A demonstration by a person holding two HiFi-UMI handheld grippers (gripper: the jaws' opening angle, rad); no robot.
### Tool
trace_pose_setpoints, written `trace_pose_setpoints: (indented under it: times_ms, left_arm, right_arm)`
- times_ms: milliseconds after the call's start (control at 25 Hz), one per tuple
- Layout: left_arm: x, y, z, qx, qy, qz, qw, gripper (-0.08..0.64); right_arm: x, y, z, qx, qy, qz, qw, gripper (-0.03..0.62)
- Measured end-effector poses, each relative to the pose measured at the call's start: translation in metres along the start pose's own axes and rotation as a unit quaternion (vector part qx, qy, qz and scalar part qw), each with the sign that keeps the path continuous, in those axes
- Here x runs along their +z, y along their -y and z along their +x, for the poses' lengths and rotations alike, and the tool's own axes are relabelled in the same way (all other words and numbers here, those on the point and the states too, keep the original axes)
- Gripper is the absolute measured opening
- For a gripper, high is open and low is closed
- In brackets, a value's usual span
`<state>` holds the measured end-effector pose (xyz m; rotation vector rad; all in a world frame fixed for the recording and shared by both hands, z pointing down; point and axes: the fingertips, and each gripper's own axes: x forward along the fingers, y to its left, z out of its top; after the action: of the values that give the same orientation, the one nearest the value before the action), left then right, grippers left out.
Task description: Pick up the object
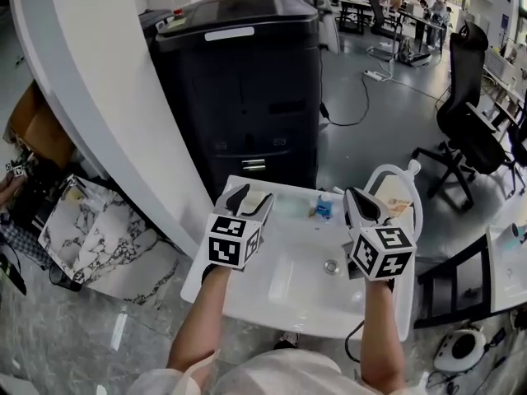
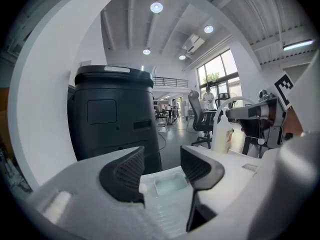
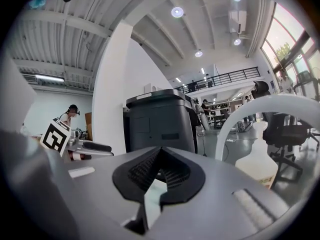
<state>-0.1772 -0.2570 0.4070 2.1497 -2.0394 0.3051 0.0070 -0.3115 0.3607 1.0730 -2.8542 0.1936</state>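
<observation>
Well, object: most likely the pale tray [image 1: 288,206], since it sits square in the left claw's sightline, though that is my guess.
Object look: shallow, see-through, faintly green, rectangular with rounded corners; nothing can be made out in it.
Object place: flat on the far rim of the white worktop [image 1: 247,295], at twelve o'clock from the drain [image 1: 331,266].
Left claw [image 1: 251,202]: jaws spread wide, nothing between the pads, hanging just short of the tray. Its own view frames the tray in the gap, so this reads as a line-up for the grab.
Right claw [image 1: 362,206]: jaws closed together on nothing, parked at three o'clock from the tray, probably to stay out of the way.
Blue item [image 1: 324,208]: small, just beside the tray at three o'clock; too small to name.
Spray bottle [image 1: 402,192]: upright, further out at three o'clock.
Black machine [image 1: 239,97]: on the floor at twelve o'clock, behind the worktop.
</observation>
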Motion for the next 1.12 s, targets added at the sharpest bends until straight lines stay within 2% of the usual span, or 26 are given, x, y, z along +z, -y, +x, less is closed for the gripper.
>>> trace_pose_setpoints:
  times_ms: [400, 720, 1120]
  left_arm:
    - [0.003, -0.005, 0.029, 0.007, -0.01, 0.011, 0.9999, 0.232]
    - [0.006, -0.013, 0.035, 0.004, -0.012, 0.021, 0.9997, 0.232]
    - [0.008, -0.031, 0.052, -0.044, -0.007, 0.032, 0.9985, 0.232]
  right_arm:
    - [-0.003, 0.022, 0.028, 0.011, -0.002, 0.012, 1.0, -0.002]
    - [-0.001, 0.029, 0.034, 0.002, 0.001, 0.019, 1.0, -0.002]
    - [-0.006, 0.022, 0.04, -0.037, -0.005, 0.009, 0.999, -0.002]
